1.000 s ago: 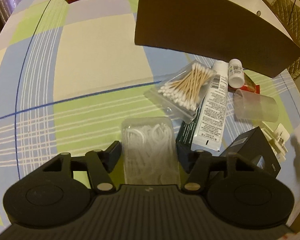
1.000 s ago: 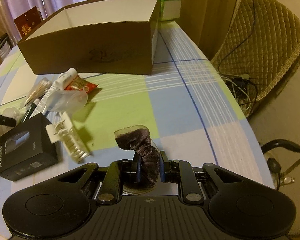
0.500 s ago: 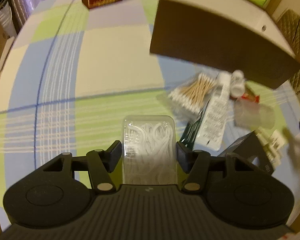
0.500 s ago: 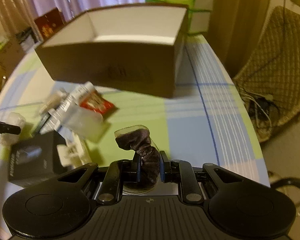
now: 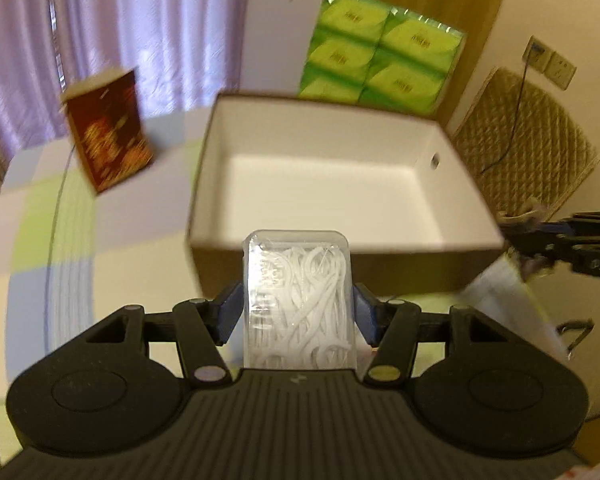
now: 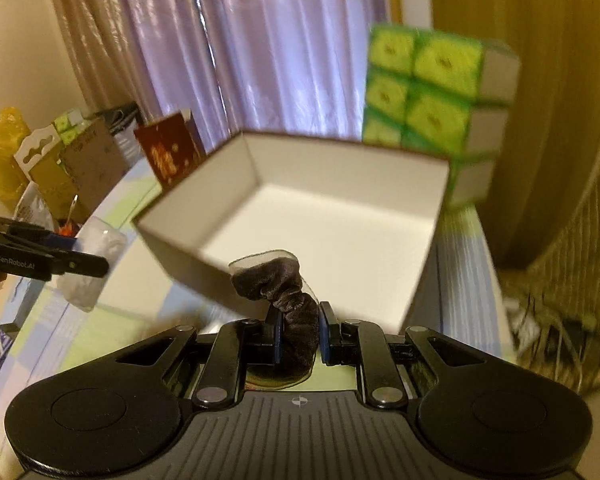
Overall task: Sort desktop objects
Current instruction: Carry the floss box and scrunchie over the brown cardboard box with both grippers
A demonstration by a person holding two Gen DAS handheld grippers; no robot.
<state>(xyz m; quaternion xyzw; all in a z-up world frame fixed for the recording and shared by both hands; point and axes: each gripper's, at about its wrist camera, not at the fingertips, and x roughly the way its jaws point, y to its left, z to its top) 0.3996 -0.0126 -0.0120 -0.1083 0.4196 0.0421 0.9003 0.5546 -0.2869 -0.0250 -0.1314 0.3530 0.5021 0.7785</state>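
My left gripper (image 5: 298, 312) is shut on a clear plastic box of white floss picks (image 5: 299, 300), held in the air just before the near wall of the brown cardboard box (image 5: 340, 248). That box is open on top with a bare white inside (image 5: 328, 184). My right gripper (image 6: 299, 334) is shut on a dark velvet scrunchie in a clear wrapper (image 6: 286, 292), raised at the near corner of the same box (image 6: 340, 216). Each gripper shows in the other's view: the right gripper (image 5: 560, 240) at the right edge, the left gripper (image 6: 40, 256) at the left edge.
A dark red carton (image 5: 108, 132) stands left of the box on the checked tablecloth (image 5: 60, 248). Green tissue packs (image 5: 380, 68) are stacked behind it. A quilted chair (image 5: 528, 152) is at the right. Bags and cartons (image 6: 60, 160) sit past the table's far left.
Both grippers rose from the table and tilted up toward the cardboard box, each carrying its object. The box's white inside now shows; the table clutter has dropped out of view.
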